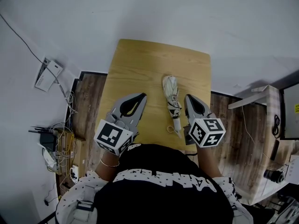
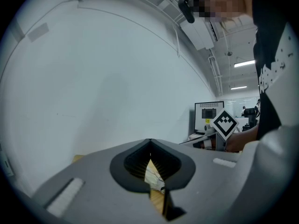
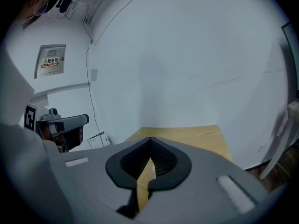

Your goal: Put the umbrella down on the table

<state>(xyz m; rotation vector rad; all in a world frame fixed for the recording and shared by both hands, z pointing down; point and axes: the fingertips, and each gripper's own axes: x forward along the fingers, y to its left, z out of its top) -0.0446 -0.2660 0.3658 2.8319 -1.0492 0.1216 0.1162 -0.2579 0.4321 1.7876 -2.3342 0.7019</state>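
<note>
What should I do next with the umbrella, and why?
Probably just draw both hands back. The umbrella lies flat on the table between the left claw and right claw, both shut and empty, so the set-down looks done.

Desk (image 1: 154, 64): light wooden top, bare grain, extending ahead of both my jaws. One item lies directly on it, a folded umbrella (image 1: 171, 97), pale with dark print. It lies flat between my left jaws and my right jaws, just beside the right ones. Its handle end, with a loop strap (image 1: 174, 129), points back toward me.
</note>
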